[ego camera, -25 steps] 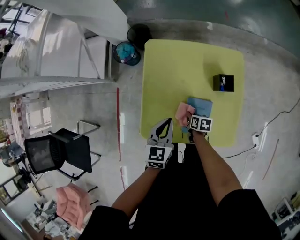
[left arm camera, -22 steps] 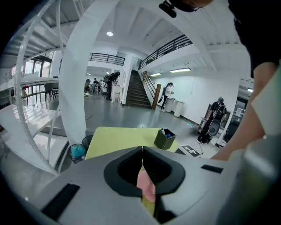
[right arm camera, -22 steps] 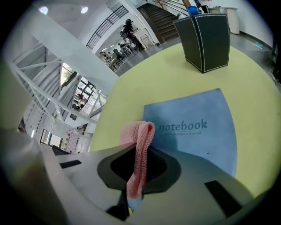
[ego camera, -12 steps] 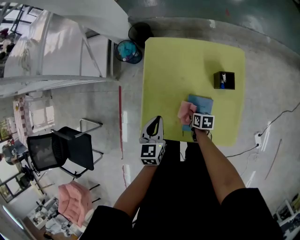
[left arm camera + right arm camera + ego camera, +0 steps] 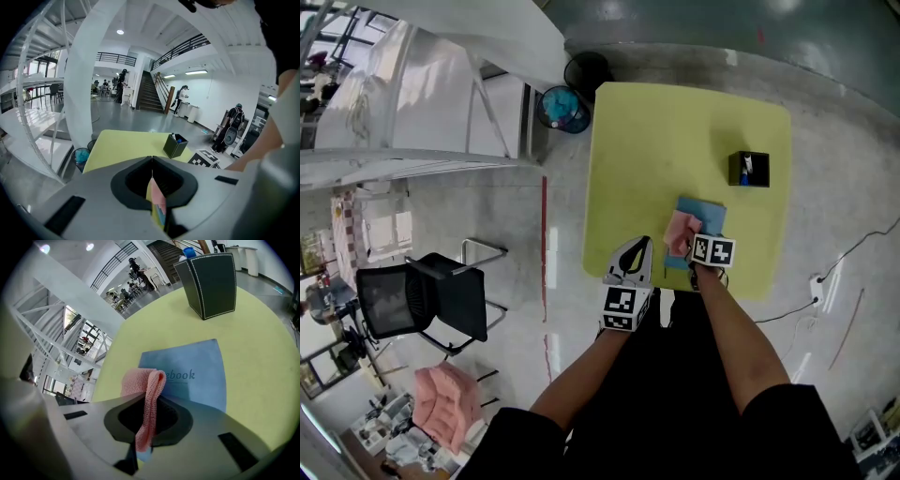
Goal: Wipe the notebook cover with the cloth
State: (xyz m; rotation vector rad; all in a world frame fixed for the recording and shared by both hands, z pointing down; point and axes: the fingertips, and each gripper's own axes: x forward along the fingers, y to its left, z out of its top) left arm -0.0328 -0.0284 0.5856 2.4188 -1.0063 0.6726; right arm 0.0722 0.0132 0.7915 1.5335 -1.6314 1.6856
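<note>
**Right hand-held gripper** (image 5: 151, 399)
- The jaws are clamped on a pink cloth (image 5: 142, 380).
- The cloth passes between the jaw tips. A folded bunch stands just ahead of the tips, and a strip hangs back behind them.

**Notebook** (image 5: 199, 364)
- The blue notebook lies flat on the yellow-green counter (image 5: 262, 357), directly ahead of the right hand-held gripper.
- The bunched cloth sits over the near left part of the cover and hides the start of the printed word there.
- The views do not show whether the cloth presses on the cover.

**Pen holder** (image 5: 211, 282)
- The black pen holder stands upright on the counter, ahead of the right hand-held gripper.
- It is beyond the far edge of the notebook and apart from it.
- Something blue shows at its top.

**Left hand-held gripper** (image 5: 152, 161)
- The jaws are together with nothing held between them.
- In the head view it sits just to the left of the right hand-held gripper, with its tips over the near edge of the counter.
- It is clear of both the cloth and the notebook.
- From its own view, the pen holder is ahead and to the right.

**Surroundings**
- A black chair (image 5: 422, 298) stands on the floor, well to the left of the left hand-held gripper.
- Two bins (image 5: 564, 109) stand beside the far left corner of the counter.
</note>
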